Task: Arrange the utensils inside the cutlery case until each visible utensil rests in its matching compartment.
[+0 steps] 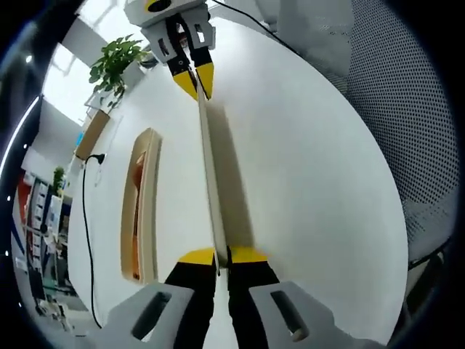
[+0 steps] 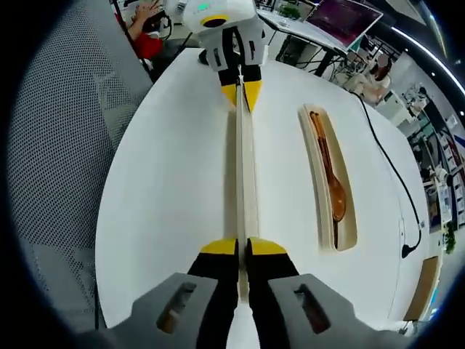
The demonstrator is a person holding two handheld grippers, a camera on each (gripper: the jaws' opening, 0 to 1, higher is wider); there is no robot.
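Now I have both pairs of yellow-tipped fingers, left gripper (image 1: 223,256) and right gripper (image 2: 243,247), pinched narrow on opposite ends of the long, flat cream lid (image 2: 247,174), held edge-on above the smooth white round worktop (image 2: 167,182). Beside it lies the open cream cutlery case (image 2: 314,174), cradling a brown wooden spoon (image 2: 333,182).
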